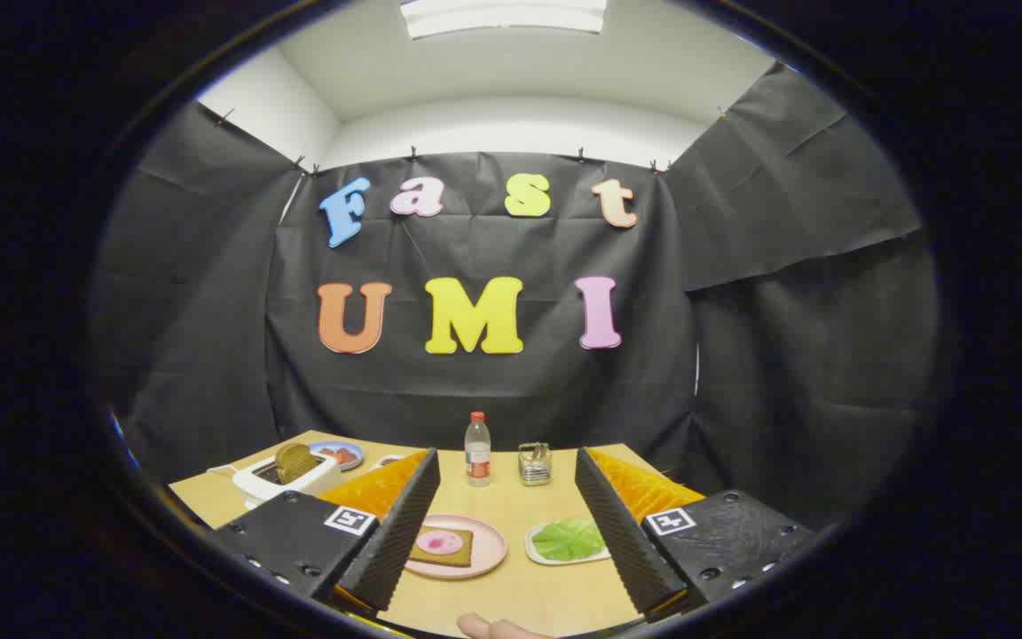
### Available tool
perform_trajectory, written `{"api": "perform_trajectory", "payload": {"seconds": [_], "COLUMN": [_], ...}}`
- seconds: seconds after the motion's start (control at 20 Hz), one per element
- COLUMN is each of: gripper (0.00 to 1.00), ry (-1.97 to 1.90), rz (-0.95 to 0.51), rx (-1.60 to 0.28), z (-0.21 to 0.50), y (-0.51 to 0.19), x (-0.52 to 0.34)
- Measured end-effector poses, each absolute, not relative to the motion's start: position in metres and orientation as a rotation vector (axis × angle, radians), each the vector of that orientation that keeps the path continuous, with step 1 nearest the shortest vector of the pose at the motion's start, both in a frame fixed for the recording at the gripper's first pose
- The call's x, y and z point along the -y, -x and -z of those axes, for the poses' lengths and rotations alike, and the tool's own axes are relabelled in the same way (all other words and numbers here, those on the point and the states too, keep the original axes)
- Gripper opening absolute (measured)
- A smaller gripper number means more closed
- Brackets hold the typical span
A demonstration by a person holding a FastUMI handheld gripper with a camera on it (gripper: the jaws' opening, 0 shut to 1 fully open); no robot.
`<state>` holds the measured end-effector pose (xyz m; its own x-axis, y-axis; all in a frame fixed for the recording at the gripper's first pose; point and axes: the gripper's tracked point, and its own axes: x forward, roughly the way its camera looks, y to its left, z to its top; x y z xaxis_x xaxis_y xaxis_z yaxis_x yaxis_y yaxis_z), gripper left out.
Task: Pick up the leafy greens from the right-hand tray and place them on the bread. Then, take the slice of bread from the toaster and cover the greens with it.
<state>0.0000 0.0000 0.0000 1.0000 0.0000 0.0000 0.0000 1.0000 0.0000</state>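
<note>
My gripper (pixel 506 463) is held above the wooden table, fingers wide open with nothing between them. Between the fingers, below on the table, a pink plate (pixel 491 552) carries a slice of bread (pixel 442 547) topped with a pink round of meat. To its right, close to the right finger, a small white tray (pixel 538 552) holds the leafy greens (pixel 569 539). Beyond the left finger stands a white toaster (pixel 285 479) with a brown slice of bread (pixel 295 461) sticking up from its slot.
A clear plastic bottle (pixel 477 450) with a red cap and a small metal holder (pixel 534 463) stand at the table's far middle. A blue plate (pixel 338 454) with food sits behind the toaster. A fingertip of a person's hand (pixel 493 628) shows at the near table edge.
</note>
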Motion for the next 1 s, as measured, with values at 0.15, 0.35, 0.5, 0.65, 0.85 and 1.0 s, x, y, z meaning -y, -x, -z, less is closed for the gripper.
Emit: {"api": "perform_trajectory", "payload": {"seconds": [0.15,0.35,0.5,0.65,0.85,1.0], "gripper": [0.94,0.94,0.94,0.94,0.95,0.95], "ry": [0.001,0.01,0.015,0.002,-0.014,0.006], "rz": [0.021,0.023,0.036,0.01,0.034,0.054], "rx": [-0.007,0.002,-0.001,-0.004,-0.042,-0.075], "z": [0.001,-0.004,-0.002,-0.001,0.015,0.031], "y": [-0.002,-0.003,-0.007,-0.015,-0.036,-0.059], "x": [0.005,0.009,0.017,0.016,0.038,0.056]}}
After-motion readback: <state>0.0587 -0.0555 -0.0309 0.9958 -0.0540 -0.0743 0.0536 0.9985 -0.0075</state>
